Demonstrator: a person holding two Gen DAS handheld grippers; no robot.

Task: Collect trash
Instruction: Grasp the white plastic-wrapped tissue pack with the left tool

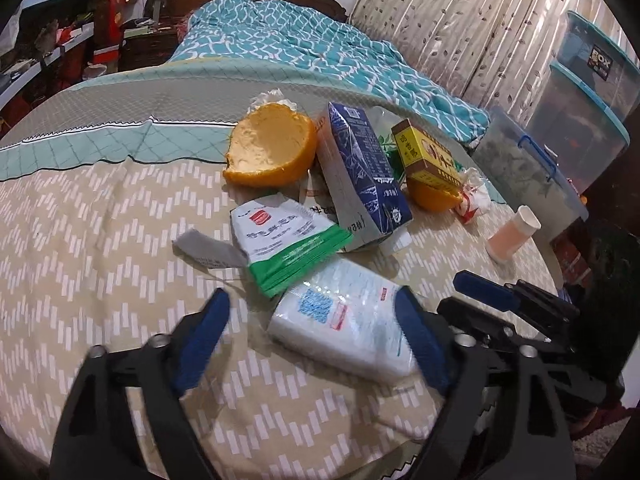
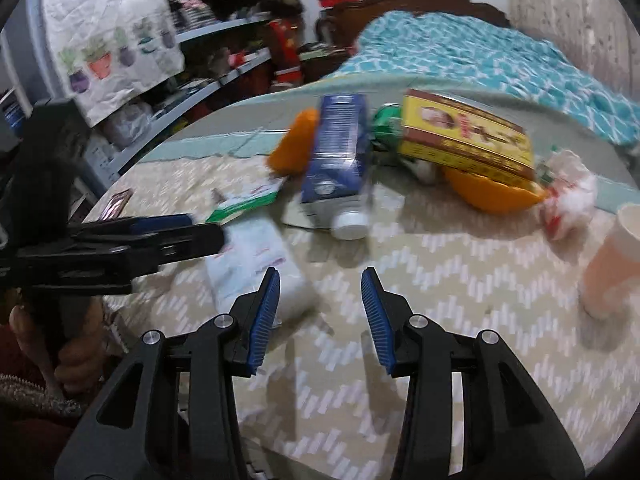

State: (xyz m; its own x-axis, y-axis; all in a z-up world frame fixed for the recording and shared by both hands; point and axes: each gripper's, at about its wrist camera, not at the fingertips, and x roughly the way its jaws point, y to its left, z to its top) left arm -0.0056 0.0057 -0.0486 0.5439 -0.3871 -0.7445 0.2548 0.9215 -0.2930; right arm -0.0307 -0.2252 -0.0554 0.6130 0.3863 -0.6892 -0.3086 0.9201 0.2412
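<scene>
Trash lies heaped on a beige patterned bedspread [image 1: 100, 216]: an orange peel half [image 1: 268, 152], a blue carton [image 1: 360, 176], a yellow box [image 1: 428, 156], a green-white sachet [image 1: 288, 244] and a pink cup [image 1: 512, 236]. A white tissue pack [image 1: 344, 324] lies nearest. My left gripper [image 1: 316, 320] is open around it; one finger [image 1: 420, 340] is at the pack's edge, the other stands apart. My right gripper [image 2: 322, 312] is open over bare bedspread, with the tissue pack [image 2: 256, 264] just left of it and the carton [image 2: 340, 152] beyond.
Clear storage bins [image 1: 580, 120] stand at the right past the bed's edge. A teal quilt [image 1: 300, 40] is bunched at the headboard. Cluttered shelves [image 2: 208, 80] and a hanging white bag [image 2: 108, 32] are at the left. A hand [image 2: 76, 356] grips the left tool.
</scene>
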